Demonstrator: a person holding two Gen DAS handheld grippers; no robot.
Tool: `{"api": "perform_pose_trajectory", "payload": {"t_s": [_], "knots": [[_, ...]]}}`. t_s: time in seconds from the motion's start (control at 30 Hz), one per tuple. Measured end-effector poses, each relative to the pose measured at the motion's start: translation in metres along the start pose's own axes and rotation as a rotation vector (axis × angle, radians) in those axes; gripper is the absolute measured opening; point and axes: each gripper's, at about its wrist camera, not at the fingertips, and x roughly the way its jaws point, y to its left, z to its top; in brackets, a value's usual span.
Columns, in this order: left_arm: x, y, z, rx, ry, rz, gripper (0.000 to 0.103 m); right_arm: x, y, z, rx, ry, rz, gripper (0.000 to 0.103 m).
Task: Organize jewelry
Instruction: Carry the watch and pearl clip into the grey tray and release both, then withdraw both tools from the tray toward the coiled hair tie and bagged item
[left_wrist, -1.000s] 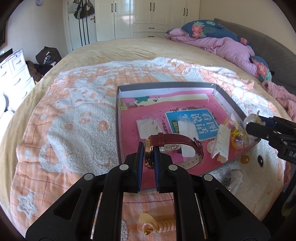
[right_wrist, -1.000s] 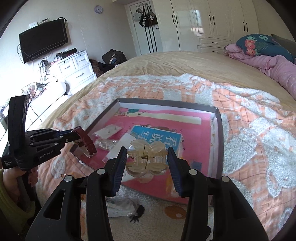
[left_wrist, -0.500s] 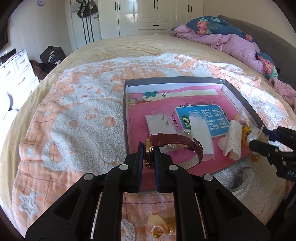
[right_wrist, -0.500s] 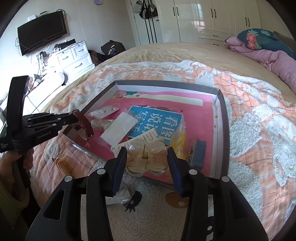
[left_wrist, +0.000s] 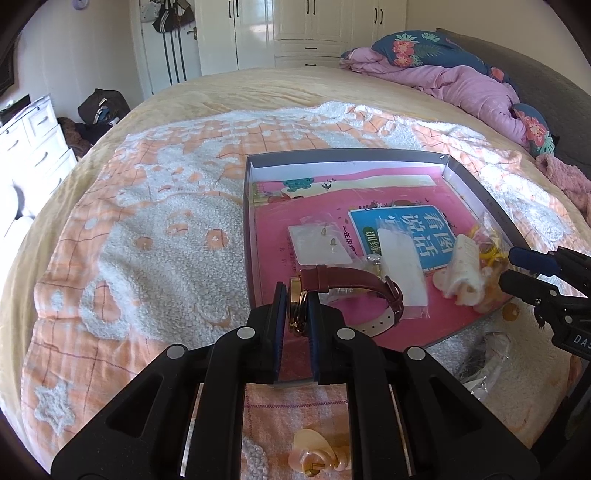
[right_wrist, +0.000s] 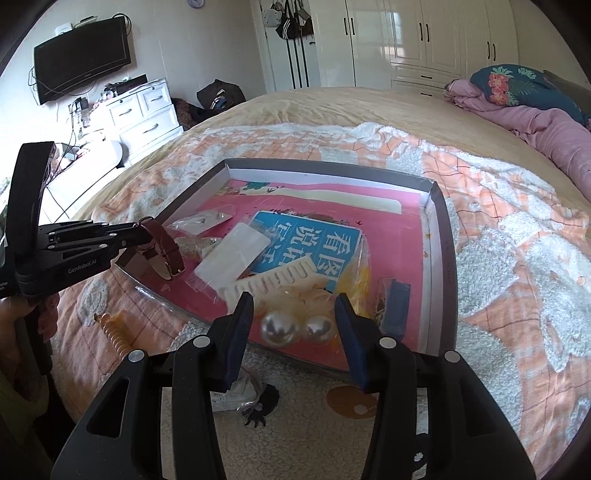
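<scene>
Maroon-strapped watch clenched in left gripper over tray edge, right gripper jaws released above pearls.

Bright daylight, glare on wardrobe doors, strong fisheye warp w/ dark corners — pics mostly sharp

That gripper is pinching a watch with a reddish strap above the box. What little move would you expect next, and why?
Probably a short lowering of the left gripper and then opening it, so the watch drops into the box. The watch is clamped by its gold case and hangs just over the box's near edge, while the right gripper sits open over pearl pieces already lying inside.
</scene>
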Motion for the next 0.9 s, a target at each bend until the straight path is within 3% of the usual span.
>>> {"api": "perform_pose_trajectory", "payload": {"t_s": [0.07,0.23,0.43,0.53,0.8,0.9], "knots": [[0.000,0.000,0.000,0.000,0.001,-0.001,0.005,-0.002,0.000,0.000,0.004,-0.001,0.005,0.046],[0.001,-0.003,-0.001,0.003,0.002,-0.010,0.005,-0.010,0.002,0.002,0.010,-0.015,0.021,0.059],[0.000,-0.005,-0.004,0.007,0.009,-0.021,0.007,-0.025,0.000,0.003,0.041,-0.040,0.013,0.081],[-0.001,-0.004,-0.004,0.006,0.008,-0.016,0.023,-0.032,-0.002,0.005,0.063,-0.057,0.009,0.087],[-0.012,-0.003,-0.002,0.000,-0.015,-0.019,0.036,-0.046,-0.003,0.006,0.079,-0.081,0.002,0.090],[-0.018,-0.003,-0.002,-0.003,-0.027,-0.013,0.053,-0.050,-0.002,0.007,0.080,-0.085,0.001,0.091]]}}
